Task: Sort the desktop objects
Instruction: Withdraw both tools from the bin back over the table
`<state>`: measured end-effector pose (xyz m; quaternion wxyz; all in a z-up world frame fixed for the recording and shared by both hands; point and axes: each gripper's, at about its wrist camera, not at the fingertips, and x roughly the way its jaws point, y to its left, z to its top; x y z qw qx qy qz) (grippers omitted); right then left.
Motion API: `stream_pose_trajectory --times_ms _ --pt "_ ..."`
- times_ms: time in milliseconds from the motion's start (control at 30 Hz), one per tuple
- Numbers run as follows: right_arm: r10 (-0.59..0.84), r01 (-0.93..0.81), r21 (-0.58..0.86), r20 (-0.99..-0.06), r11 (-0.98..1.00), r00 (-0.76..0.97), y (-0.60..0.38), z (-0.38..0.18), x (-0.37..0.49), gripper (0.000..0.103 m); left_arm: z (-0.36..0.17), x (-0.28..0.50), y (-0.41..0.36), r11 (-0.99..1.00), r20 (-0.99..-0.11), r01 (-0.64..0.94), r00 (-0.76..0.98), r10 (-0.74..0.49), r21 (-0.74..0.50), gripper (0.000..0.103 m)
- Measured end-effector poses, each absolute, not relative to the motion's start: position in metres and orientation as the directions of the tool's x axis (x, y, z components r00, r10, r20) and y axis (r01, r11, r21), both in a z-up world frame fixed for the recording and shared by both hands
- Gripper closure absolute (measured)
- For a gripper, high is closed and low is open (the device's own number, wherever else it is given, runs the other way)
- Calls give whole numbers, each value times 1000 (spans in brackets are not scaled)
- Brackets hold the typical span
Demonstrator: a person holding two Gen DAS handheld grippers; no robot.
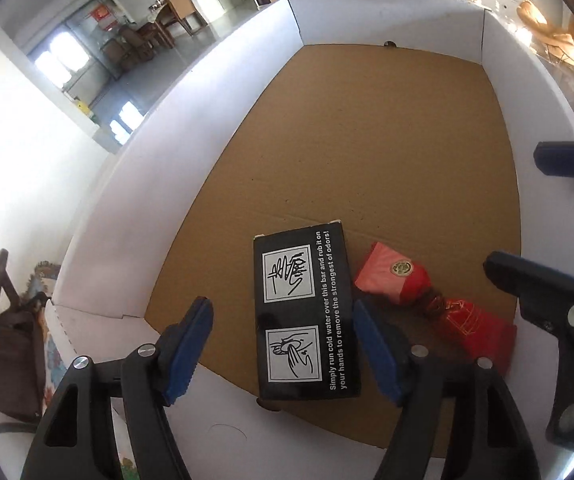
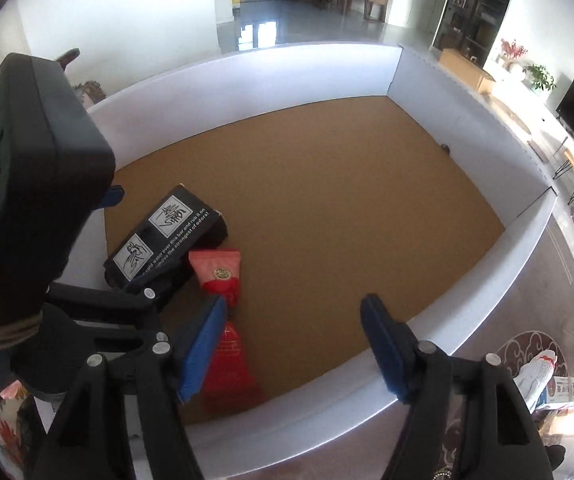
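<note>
Bright daylight, window glare, fisheye-warped edges.

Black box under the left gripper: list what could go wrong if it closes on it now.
1. The black box lies against the red packet; the left gripper stands open around the box, and its right-hand finger might catch the packet too.
2. The right gripper, also open, hovers close beside; the two could collide.
3. The box sits near the tray wall, leaving little room.

Black box [image 1: 307, 316] between spread left gripper [image 1: 283, 354] fingers [image 1: 187, 354]
</note>
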<state>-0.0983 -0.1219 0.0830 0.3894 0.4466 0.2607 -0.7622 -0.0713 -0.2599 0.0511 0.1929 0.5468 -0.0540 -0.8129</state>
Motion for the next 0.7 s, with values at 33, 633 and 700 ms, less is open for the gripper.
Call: stream_pose_trajectory --times_ms 33,633,700 --pt "-373 825 -28 -883 -565 -285 -118 85 -98 33 53 -64 -264 -925 -876 273 -333 -350 266 31" --pt "-438 627 -57 -667 -777 -603 83 145 -48 0 164 70 -130 -998 -564 63 -824 -45 -13 0" --pt "-343 533 -90 -674 -841 -654 137 125 -38 0 164 73 -89 -999 -570 -36 -821 45 -27 0"
